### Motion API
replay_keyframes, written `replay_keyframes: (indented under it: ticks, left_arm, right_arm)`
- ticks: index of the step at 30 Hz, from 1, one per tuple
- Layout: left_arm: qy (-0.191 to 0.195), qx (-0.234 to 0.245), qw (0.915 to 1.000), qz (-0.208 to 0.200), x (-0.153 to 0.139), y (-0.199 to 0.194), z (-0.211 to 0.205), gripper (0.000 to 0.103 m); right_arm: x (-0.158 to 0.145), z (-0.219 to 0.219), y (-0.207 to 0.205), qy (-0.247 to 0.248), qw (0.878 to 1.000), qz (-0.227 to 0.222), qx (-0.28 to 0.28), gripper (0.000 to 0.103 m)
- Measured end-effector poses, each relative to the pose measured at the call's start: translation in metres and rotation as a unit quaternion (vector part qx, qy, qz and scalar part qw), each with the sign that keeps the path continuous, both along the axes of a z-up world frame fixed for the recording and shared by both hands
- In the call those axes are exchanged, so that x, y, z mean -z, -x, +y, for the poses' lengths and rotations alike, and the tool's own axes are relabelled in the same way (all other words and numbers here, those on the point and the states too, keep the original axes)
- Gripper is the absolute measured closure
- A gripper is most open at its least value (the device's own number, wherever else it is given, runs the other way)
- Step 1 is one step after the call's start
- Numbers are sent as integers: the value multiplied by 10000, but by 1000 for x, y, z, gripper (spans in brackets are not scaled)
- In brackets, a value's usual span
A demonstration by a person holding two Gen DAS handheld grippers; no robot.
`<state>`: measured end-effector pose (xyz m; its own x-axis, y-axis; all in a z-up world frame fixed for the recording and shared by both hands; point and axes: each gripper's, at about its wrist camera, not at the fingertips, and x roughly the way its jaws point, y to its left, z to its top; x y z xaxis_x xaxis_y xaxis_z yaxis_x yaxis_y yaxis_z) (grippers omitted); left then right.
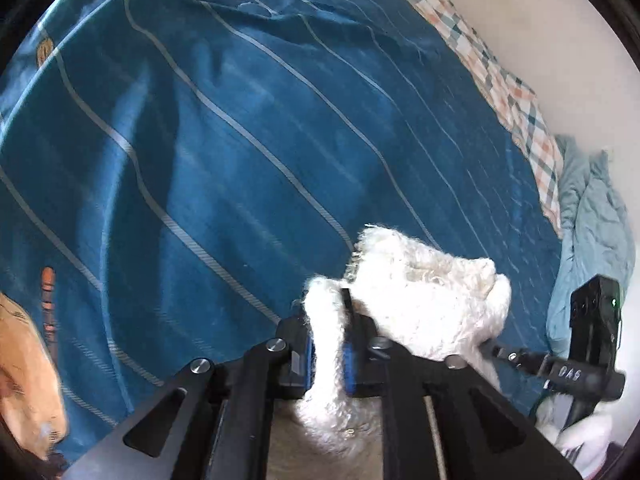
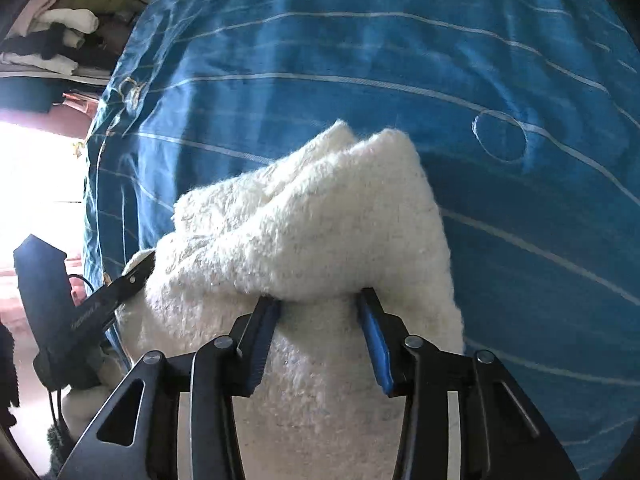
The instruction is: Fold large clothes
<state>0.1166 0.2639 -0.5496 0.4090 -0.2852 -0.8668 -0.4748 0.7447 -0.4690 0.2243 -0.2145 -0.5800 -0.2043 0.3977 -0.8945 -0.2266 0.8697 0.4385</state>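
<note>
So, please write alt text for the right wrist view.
The right tongs close on a thick fold of a white fluffy garment over a blue striped bedcover. The left tongs grip the garment's left edge.

We get daylight in both views; the right wrist view has a blown-out white patch [image 2: 36,168] at its left edge, glare killing all detail there. The blue bedspread [image 1: 240,140] shows soft broad shadows in its folds and smeared stripes from motion blur, worse toward the rims, where the fisheye bends lines hard and black vignette cuts the corners. The white fleece garment [image 2: 312,216] reads near overexposed and its pile is soft, and the wall [image 1: 540,40] washes out to flat white.
</note>
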Motion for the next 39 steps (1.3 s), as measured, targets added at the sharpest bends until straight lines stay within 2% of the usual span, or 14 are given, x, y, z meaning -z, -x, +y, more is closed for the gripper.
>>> replay_keyframes:
  ticks: [3,6,8,11,15,18,21,24,28,30,31,32,35,39]
  left_arm:
    - [228,-105,9997,-1,-23,7,7,82]
    - [36,-277,9993,-252,-63,37,6,64]
    - [-51,-386,9987,-336,-79,65,2,25]
    - [-17,-696,9973,-215,-82,111,-11,23]
    - [219,-1439,9893,82,-66,170,-39,23]
    - [288,-1915,9810,74,-60,210,-69,23]
    - [478,-2152,9753,139,-47,225,-94,23]
    - [696,-2354,9693,109,-26,217,-101,23]
    - [946,-2958,9506,-34,4,203,-81,23]
    - [1144,-3435,9321,-90,13,204,-72,25]
    - [1158,-3571,9268,-131,11,205,-70,25]
    - [1170,-3606,9252,-136,7,205,-70,25]
    - [1193,-3609,9246,-244,-16,214,-74,25]
    - [1239,-3320,9350,-173,-36,227,-92,25]
  right_arm:
    - [-19,-20,-2,-485,9984,172,-218,57]
    - [-35,-61,-1,-956,9947,387,-60,35]
    - [-33,-87,3,-1207,9912,549,-3,30]
    - [-10,-112,7,-1409,9864,846,43,29]
    - [50,-118,14,-2045,9658,1586,-144,28]
    - [82,-103,20,-2506,9466,2017,-232,16]
    - [85,-85,17,-2782,9371,2078,-366,11]
    - [82,-63,17,-2949,9336,1967,-529,11]
    - [80,-43,20,-3032,9336,1828,-549,13]
    - [82,-40,19,-3101,9317,1844,-414,24]
    - [81,-42,19,-3213,9286,1840,-259,33]
    - [79,-44,19,-3284,9266,1825,-162,39]
    - [66,-52,25,-3430,9214,1817,187,44]
    - [59,-51,33,-3432,9181,1909,531,45]
